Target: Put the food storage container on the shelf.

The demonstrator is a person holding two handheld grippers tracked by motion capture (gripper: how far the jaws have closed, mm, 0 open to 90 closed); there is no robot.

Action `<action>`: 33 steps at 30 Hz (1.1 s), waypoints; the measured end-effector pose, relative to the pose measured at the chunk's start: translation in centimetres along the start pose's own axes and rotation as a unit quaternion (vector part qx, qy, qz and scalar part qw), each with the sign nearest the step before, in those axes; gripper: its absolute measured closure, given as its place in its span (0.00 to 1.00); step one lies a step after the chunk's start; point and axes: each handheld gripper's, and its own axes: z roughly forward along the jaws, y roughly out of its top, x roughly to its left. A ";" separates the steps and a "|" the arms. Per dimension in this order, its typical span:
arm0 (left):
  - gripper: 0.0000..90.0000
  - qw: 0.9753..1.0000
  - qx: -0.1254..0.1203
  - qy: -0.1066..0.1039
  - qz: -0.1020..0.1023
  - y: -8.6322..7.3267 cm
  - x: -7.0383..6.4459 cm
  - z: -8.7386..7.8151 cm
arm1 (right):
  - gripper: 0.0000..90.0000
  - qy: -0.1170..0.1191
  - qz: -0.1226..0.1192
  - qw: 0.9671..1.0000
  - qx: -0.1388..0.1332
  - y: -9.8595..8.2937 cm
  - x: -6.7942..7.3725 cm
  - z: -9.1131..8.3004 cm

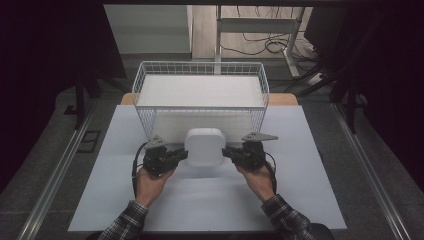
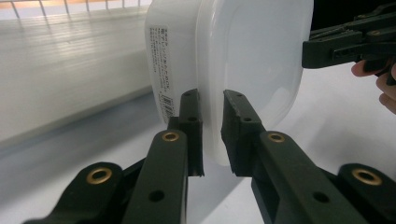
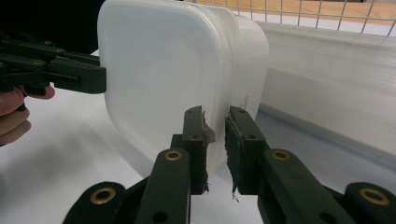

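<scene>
The white plastic container [image 1: 204, 146] sits at the centre of the high view, on the pale table sheet [image 1: 300, 200], directly in front of the wire basket [image 1: 141, 80]. It is a rounded-square tub with a lid, milky and translucent, its corners softly curved. You hold it tipped on edge, its lid face turned toward you. In the left gripper view, the container [image 2: 247, 51] fills the upper middle, and a printed label [image 2: 161, 74] runs down its side wall at centre left; the lettering is too small to read. In the right gripper view, the container [image 3: 163, 70] occupies the upper left and centre.

Your left gripper [image 1: 176, 156] is clamped on the container's left rim, jaws pinching the lid edge from both sides, as the left gripper view [image 2: 212, 135] confirms. Your right gripper [image 1: 231, 152] is likewise closed on the right rim [image 3: 215, 144].

The basket, white wire mesh, stands in the upper middle of the high view. It holds a flat white liner or slab [image 1: 200, 91] across its floor; nothing else is seen inside.
</scene>
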 end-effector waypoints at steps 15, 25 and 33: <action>0.88 1.000 0.005 0.015 -0.022 0.9 2.5 2.6 | 0.85 -0.020 0.013 1.000 0.006 1.3 -2.3 3.5; 0.87 0.999 0.013 0.014 -0.037 0.9 3.4 3.8 | 0.85 -0.025 0.023 0.999 0.010 1.4 -3.0 4.3; 0.85 0.999 0.012 0.011 -0.043 0.9 4.1 4.0 | 0.82 -0.032 -0.004 0.999 0.008 1.8 -2.7 4.6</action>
